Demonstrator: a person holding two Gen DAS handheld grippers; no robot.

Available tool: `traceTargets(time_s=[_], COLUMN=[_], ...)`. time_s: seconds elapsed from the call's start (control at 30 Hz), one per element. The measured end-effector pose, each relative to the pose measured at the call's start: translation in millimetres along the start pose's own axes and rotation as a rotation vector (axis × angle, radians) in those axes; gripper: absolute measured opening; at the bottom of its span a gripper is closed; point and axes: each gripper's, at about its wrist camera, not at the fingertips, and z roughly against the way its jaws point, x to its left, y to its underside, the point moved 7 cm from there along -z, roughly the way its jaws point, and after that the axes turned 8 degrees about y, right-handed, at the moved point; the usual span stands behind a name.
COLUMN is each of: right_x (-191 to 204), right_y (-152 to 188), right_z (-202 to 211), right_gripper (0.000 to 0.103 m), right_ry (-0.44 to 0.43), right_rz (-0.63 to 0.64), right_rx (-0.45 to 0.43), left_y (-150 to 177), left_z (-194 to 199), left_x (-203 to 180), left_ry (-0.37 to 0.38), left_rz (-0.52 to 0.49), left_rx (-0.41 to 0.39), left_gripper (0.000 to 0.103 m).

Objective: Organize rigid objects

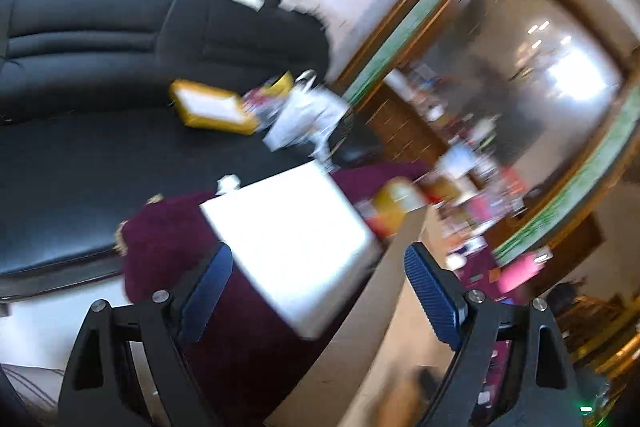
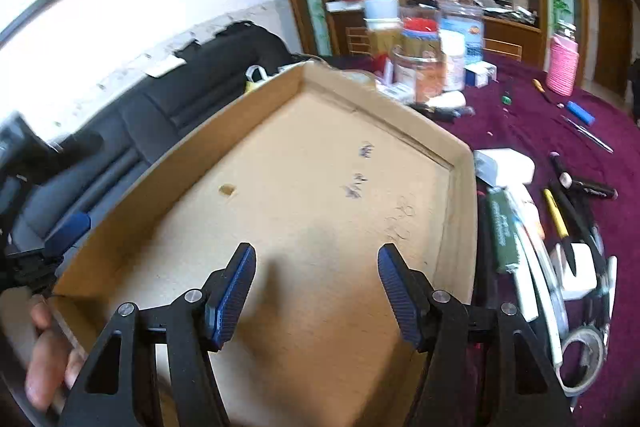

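Note:
A shallow brown cardboard tray (image 2: 304, 163) with nothing in it fills the right wrist view, resting on a maroon tablecloth (image 2: 520, 131). My right gripper (image 2: 316, 259) hangs open over its near part, with nothing between the fingers. Right of the tray lie pens and markers (image 2: 556, 211), a green packet (image 2: 502, 231), small white boxes (image 2: 506, 167) and a tape roll (image 2: 582, 359). In the blurred, tilted left wrist view, my left gripper (image 1: 320, 267) stands open before a bright white panel (image 1: 288, 235) and a tan cardboard surface (image 1: 384, 307). A blue pad (image 2: 70, 223), seemingly of the left gripper, shows at the tray's left side.
A person's fingers (image 2: 44, 359) touch the tray's near left corner. Jars and bottles (image 2: 436, 39) crowd the table's far side, with a pink item (image 2: 562, 65) further right. A black sofa (image 1: 100, 67) holds a yellow box (image 1: 212, 107) and a white bag (image 1: 308, 115).

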Motion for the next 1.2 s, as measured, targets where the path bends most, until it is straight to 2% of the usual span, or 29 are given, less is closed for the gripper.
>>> traceTargets(time_s=[0.07,0.17,0.23,0.3,0.43,0.5,0.57,0.67,0.7,0.83,0.93,1.03,1.2], right_x=[-8,-11,-15,-18,-33,-39,-48,-64,-70,-94,-111,-128,-156], right_y=[0,2,3,8,23,35,45,66,72,89,95,100,99], right_z=[8,27,37,46,56,66,74,83,85,103,115,121,118], right_gripper=[0.068,0.068,0.068,0.068,0.068,0.068,0.068,0.068,0.068,0.067,0.062,0.055,0.045], right_ry=[-0.029,-0.032,-0.048,-0.056,-0.071,-0.105,-0.136,-0.149,-0.137,-0.077,-0.046,-0.041,-0.031], right_rz=[-0.035,-0.028,-0.035,-0.037,-0.056,-0.092,-0.132,-0.186,-0.194,-0.201,-0.225,-0.252,-0.313], right_rx=[-0.017,-0.035,-0.042,-0.045,-0.017,0.015,0.050,0.094,0.100,0.104,0.108,0.102,0.093], left_y=[6,19,29,27,31,36,52,88,106,160,194,222,246], left_z=[-17,-27,-31,-24,-4,10,22,31,32,31,31,33,29], left_x=[12,19,7,-4,-45,-67,-95,-134,-147,-173,-183,-192,-201], left_ry=[-0.053,-0.113,-0.109,-0.103,-0.129,-0.101,-0.041,0.070,0.119,0.283,0.318,0.327,0.361], left_rz=[0.021,-0.044,-0.097,-0.157,-0.368,-0.440,-0.506,-0.603,-0.626,-0.636,-0.678,-0.737,-0.769], left_rx=[0.011,0.035,0.065,0.045,0.009,-0.008,0.012,0.112,0.193,0.424,0.499,0.539,0.613], left_gripper=[0.088,0.088,0.088,0.088,0.088,0.088,0.088,0.088,0.088,0.087,0.087,0.087,0.087])
